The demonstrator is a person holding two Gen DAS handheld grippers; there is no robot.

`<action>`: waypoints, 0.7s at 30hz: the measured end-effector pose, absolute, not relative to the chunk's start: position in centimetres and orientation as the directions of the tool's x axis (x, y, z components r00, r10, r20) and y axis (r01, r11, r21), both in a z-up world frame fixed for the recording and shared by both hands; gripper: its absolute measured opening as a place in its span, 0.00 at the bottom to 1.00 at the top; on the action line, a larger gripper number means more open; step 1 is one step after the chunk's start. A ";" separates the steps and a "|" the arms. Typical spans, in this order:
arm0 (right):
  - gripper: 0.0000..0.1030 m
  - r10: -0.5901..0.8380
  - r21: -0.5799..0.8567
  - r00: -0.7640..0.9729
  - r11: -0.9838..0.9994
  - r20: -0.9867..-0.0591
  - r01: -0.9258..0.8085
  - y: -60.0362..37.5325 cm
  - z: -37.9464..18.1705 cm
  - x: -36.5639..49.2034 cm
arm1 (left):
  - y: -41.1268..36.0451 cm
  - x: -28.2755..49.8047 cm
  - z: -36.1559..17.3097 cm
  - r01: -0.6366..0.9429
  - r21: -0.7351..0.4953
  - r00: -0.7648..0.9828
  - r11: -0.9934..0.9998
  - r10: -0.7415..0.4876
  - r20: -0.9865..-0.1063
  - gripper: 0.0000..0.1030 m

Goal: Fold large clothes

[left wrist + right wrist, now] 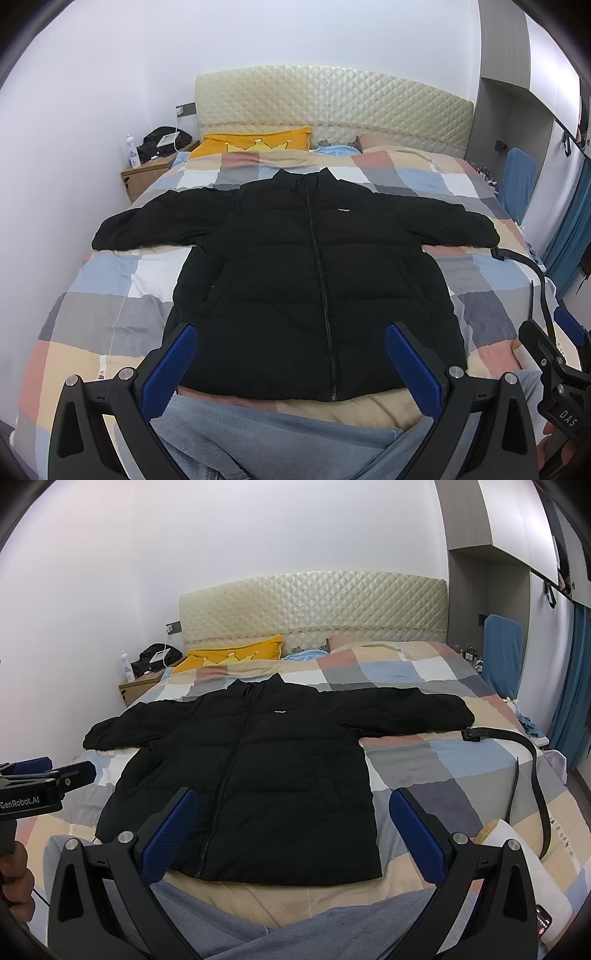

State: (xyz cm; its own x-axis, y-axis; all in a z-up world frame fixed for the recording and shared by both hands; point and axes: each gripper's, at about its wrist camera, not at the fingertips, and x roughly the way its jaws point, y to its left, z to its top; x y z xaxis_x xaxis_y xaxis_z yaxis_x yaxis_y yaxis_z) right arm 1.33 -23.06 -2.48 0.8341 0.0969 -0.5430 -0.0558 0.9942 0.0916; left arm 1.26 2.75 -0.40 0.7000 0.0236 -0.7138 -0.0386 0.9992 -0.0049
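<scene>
A black puffer jacket point(295, 266) point(251, 768) lies flat and zipped on the checked bed cover, collar toward the headboard, both sleeves spread out sideways. My left gripper point(291, 343) hangs above the jacket's hem, open, with nothing between its blue pads. My right gripper point(291, 812) is also open and empty, above the hem's right half and the cover beside it. In the left wrist view the right gripper point(569, 328) shows at the right edge. In the right wrist view the left gripper point(40, 771) shows at the left edge, with a hand under it.
A black belt point(532, 771) lies on the bed beside the right sleeve cuff. Yellow pillow point(258, 142) and quilted headboard point(332, 103) at the far end. A wooden nightstand point(142, 177) with a bottle and black bag stands at left. Grey-blue cloth point(277, 435) covers the near edge.
</scene>
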 end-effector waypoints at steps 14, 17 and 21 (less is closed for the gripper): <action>1.00 0.111 0.096 0.850 0.993 -0.516 -0.071 -22.9 -2.8 2.3 | 3.2 1.6 -0.9 -0.023 -0.069 0.729 0.997 -0.031 -0.684 1.00; 1.00 0.106 0.099 0.855 0.993 -0.508 -0.064 -23.1 -3.0 3.5 | 3.2 2.6 -1.7 -0.034 -0.068 0.733 0.997 -0.021 -0.680 1.00; 1.00 0.087 0.079 0.864 0.995 -0.495 -0.055 -23.5 -3.2 5.5 | 3.0 4.2 -2.4 -0.031 -0.059 0.753 0.998 -0.016 -0.658 1.00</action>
State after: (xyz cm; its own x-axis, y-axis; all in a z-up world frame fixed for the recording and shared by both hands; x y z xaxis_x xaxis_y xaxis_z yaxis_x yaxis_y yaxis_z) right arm 5.50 -23.49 -3.17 0.8644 0.0873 -0.4951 -0.0553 0.9953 0.0789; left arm 4.17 2.98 -2.36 0.7526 -0.0157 -0.6582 -0.0311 0.9977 -0.0594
